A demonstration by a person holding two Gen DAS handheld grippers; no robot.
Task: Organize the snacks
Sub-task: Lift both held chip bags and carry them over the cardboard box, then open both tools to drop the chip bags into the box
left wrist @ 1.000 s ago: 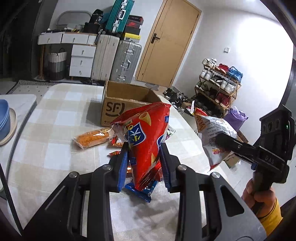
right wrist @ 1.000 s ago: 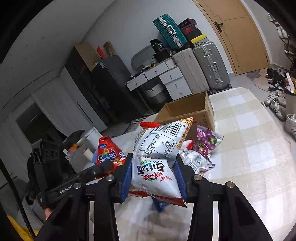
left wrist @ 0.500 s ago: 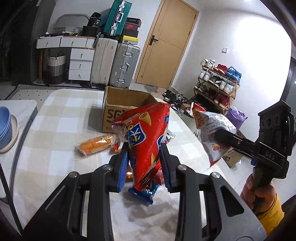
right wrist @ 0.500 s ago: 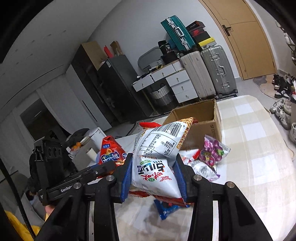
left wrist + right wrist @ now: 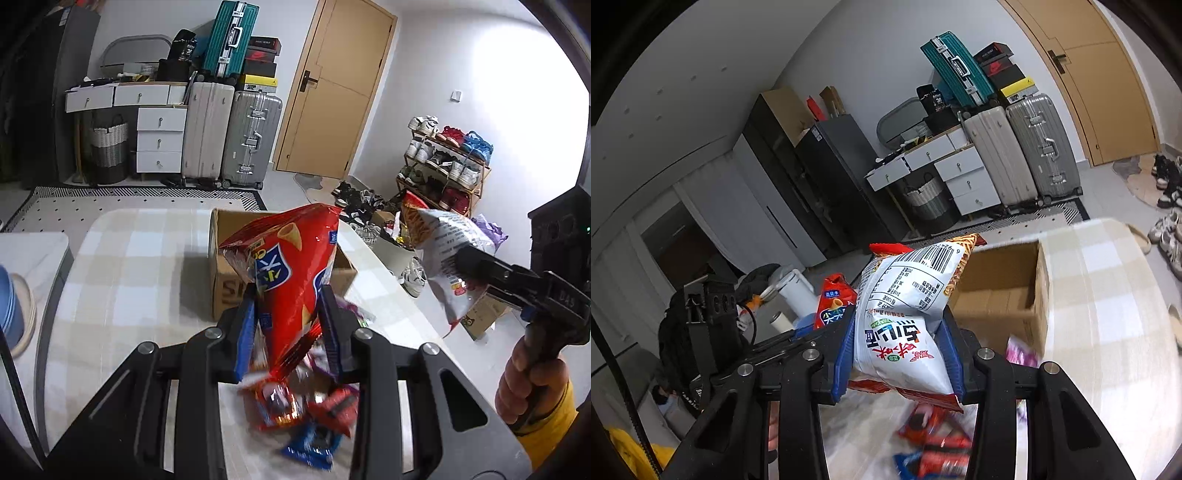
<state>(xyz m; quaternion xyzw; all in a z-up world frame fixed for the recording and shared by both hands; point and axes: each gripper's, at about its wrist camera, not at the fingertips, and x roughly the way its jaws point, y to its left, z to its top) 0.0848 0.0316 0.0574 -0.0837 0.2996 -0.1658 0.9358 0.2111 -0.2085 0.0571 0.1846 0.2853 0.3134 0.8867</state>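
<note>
On the checked table (image 5: 129,258), the largest thing is the open cardboard box (image 5: 225,280), standing at the far end with its mouth up; from the right wrist view its inside looks bare as far as can be seen. Next in size is the red chip bag (image 5: 291,280), held upright in the air in front of the box, with the left gripper (image 5: 290,332) clamped on its lower part, blue pads pressing both sides. The white snack bag (image 5: 905,314) is a little smaller; the right gripper (image 5: 897,354) is clamped on it across the middle, and a hand (image 5: 532,387) in a yellow sleeve carries that tool off the table's right edge. Smallest are the loose packets (image 5: 306,410) lying in a heap on the table under the red bag, red, blue and purple ones, blurred in both views.

The step in hand looks like carrying both bags to the box. The next move calls for bringing each bag over the box mouth in turn, one clear of the other, then parting the jaws so it drops inside; the heap remains to be picked up.
</note>
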